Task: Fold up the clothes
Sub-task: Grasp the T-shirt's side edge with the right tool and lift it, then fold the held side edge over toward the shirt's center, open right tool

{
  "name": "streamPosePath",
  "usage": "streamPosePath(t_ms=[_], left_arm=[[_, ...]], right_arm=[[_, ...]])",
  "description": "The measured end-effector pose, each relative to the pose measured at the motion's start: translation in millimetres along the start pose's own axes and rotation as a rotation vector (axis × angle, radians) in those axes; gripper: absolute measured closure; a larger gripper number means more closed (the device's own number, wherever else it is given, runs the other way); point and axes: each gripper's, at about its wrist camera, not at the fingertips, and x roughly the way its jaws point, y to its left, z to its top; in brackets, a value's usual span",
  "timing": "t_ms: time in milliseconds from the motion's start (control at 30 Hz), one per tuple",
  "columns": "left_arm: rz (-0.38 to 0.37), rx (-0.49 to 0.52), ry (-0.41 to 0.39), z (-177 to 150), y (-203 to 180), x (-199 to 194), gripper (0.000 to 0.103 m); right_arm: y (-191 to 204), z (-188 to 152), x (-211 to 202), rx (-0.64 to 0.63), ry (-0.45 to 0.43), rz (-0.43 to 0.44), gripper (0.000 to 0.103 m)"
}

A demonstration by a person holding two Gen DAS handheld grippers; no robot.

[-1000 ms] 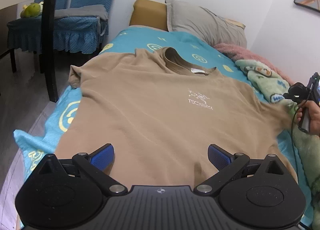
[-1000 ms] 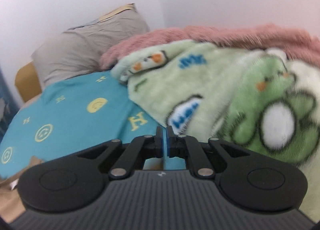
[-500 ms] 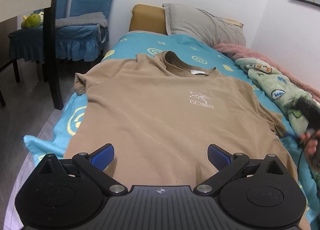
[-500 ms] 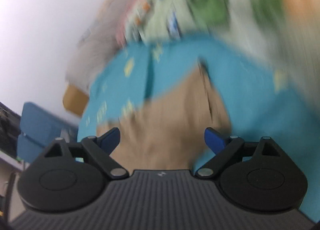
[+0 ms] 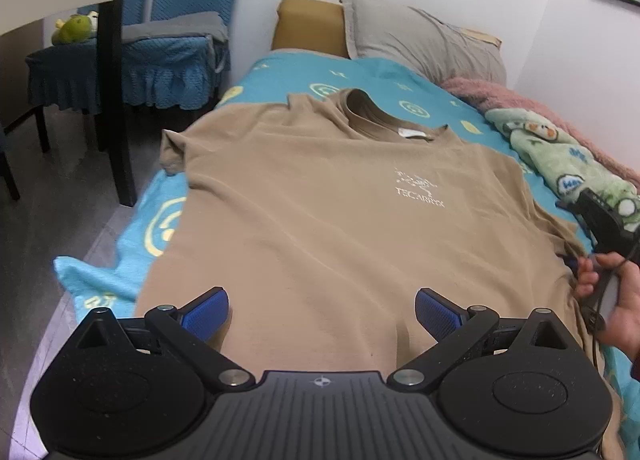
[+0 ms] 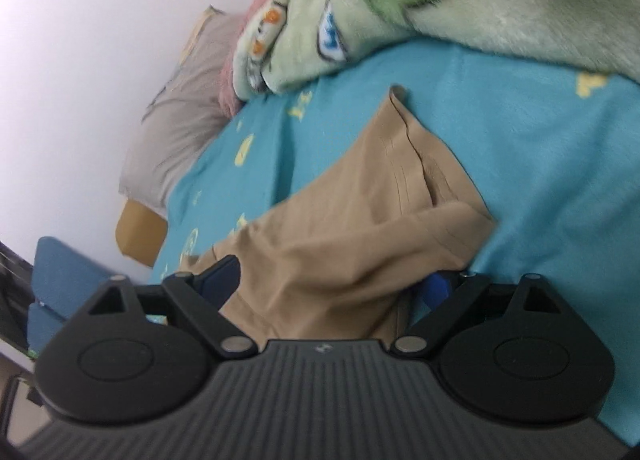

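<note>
A tan T-shirt [image 5: 320,212] with a small white chest logo lies flat, front up, on the blue bed sheet [image 5: 384,80], collar toward the pillows. My left gripper [image 5: 322,312] is open and empty, hovering just above the shirt's bottom hem. My right gripper [image 6: 332,280] is open at the shirt's right sleeve [image 6: 360,228], with bunched sleeve cloth lying between its spread fingers. The right gripper also shows in the left wrist view [image 5: 600,220], held by a hand at the shirt's right edge.
A green patterned fleece blanket [image 5: 560,156] and a pink blanket [image 5: 500,96] lie along the bed's right side by the wall. A grey pillow [image 5: 420,36] lies at the head. A blue-covered chair [image 5: 172,44] and a table leg [image 5: 116,100] stand left of the bed.
My right gripper has opened, swung down from facing the blanket and come to the right sleeve. My left gripper has stayed open and moved slightly back along the hem.
</note>
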Motion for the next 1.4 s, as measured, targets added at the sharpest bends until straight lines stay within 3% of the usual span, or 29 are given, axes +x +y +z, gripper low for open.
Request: streamPosePath(t_ms=[167, 267, 300, 333, 400, 500, 733, 867, 1033, 1233, 1400], left_arm=[[-0.010, 0.000, 0.026, -1, 0, 10, 0.002], [-0.017, -0.009, 0.019, 2, 1, 10, 0.002], [-0.020, -0.013, 0.013, 3, 1, 9, 0.002], [-0.022, -0.017, 0.007, 4, 1, 7, 0.002], [-0.027, -0.026, -0.005, 7, 2, 5, 0.002], [-0.035, -0.038, -0.022, 11, 3, 1, 0.002], [-0.056, -0.071, -0.077, 18, 8, -16, 0.002], [-0.065, -0.111, -0.108, 21, 18, -33, 0.002], [-0.035, -0.160, -0.116, 25, 37, -45, 0.002], [0.018, -0.204, -0.106, 34, 64, -40, 0.003], [0.048, -0.218, -0.098, 39, 79, -26, 0.003]], right_arm=[[3, 12, 16, -0.026, -0.088, 0.029, 0.010], [3, 25, 25, -0.095, -0.085, 0.024, 0.016], [3, 30, 30, -0.116, -0.076, -0.011, 0.034], [3, 35, 35, -0.137, -0.066, -0.047, 0.060], [7, 43, 39, -0.168, -0.050, -0.095, 0.091], [24, 53, 32, -0.236, -0.059, -0.123, 0.092], [149, 40, -11, -0.621, -0.142, -0.076, 0.094], [219, 5, -28, -0.814, -0.159, -0.038, 0.094], [273, -69, -17, -1.011, -0.100, -0.012, 0.094], [282, -175, 28, -1.166, 0.035, 0.010, 0.094], [266, -208, 58, -1.122, 0.132, 0.005, 0.091]])
